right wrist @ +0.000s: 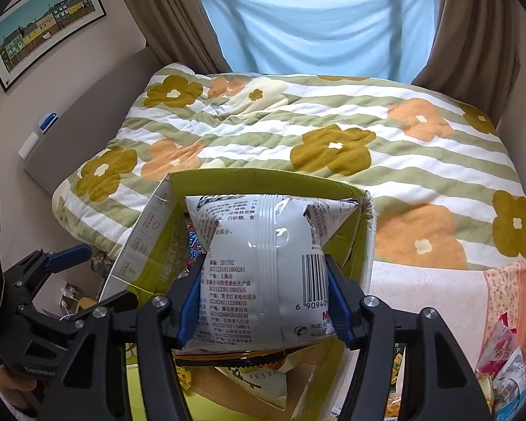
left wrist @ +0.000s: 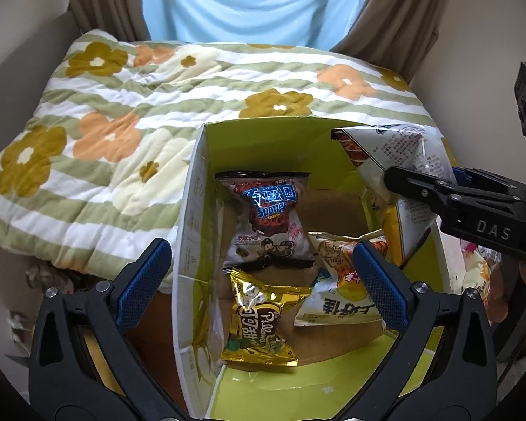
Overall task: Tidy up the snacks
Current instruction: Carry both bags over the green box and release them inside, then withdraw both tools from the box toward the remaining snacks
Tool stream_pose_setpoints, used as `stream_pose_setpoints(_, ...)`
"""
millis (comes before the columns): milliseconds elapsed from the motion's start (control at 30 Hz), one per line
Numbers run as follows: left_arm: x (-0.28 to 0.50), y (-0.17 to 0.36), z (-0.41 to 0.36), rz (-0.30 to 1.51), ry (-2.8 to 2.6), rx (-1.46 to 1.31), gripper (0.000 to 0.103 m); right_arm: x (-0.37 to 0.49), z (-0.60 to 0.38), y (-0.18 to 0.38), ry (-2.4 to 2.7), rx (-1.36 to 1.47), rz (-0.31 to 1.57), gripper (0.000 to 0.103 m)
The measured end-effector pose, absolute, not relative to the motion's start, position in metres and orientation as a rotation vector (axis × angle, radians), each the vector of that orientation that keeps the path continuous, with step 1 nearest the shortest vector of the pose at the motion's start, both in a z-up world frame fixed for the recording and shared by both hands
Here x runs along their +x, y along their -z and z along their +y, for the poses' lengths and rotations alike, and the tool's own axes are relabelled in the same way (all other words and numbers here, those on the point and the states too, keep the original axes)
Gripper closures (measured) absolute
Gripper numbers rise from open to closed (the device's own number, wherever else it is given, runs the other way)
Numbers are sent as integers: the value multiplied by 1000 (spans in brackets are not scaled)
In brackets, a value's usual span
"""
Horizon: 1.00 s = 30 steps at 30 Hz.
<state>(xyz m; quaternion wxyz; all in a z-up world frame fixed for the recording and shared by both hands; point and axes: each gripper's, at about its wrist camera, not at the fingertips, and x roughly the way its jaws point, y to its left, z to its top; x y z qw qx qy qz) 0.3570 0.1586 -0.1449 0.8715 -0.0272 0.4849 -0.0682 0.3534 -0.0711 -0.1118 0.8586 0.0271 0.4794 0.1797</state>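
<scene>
A green-lined cardboard box (left wrist: 207,147) stands open in front of the bed. Inside lie a Sponge Crunch bag (left wrist: 268,215), a gold Pillows packet (left wrist: 259,322) and a yellow-white chip bag (left wrist: 336,301). My left gripper (left wrist: 259,280) is open and empty over the box's near left wall. My right gripper (right wrist: 264,298) is shut on a white snack bag (right wrist: 263,256), holding it over the box's right side; the bag also shows in the left wrist view (left wrist: 392,154). The box shows below it (right wrist: 147,231).
A floral quilt (left wrist: 129,105) covers the bed behind the box. More snack packets (right wrist: 505,358) lie on a patterned cloth at the right. Curtains and a blue sheet hang at the back. A picture (right wrist: 42,31) hangs on the left wall.
</scene>
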Motion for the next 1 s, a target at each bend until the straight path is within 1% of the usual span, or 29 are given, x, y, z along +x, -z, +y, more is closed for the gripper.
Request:
stream_pose_setpoints(133,353,143,159,1012,130,-54,1,363,-68,116,-389,68,1019,46)
stream_pose_setpoints(200,350,143,160,1017,133,-70,1,365,-67,118,-395,78,1019,44)
stream_pose_setpoints(267,348,143,162,1020,125,-78,1,365,-67,118,-400,97,1010,34)
stream_pose_setpoints(300,346,143,164,1021,119,-78,1,364,-69,117,-403,112,999,16)
stream_pose_setpoints(333,345,143,165,1021,114,-79,1,361,-71,116,-404,126,981,2)
stream_pose_setpoints(367,342,143,166,1021,111,-81,1,358,-73,113,-406,135,961,1)
stream_pose_setpoints(667,323,141,171,1016,104,-119,1,337,-77,99,-420,145,927,1)
stream_pose_setpoints(1000,296,114,161,946,162,-109,1,289,-88,63,-394,144,873,1)
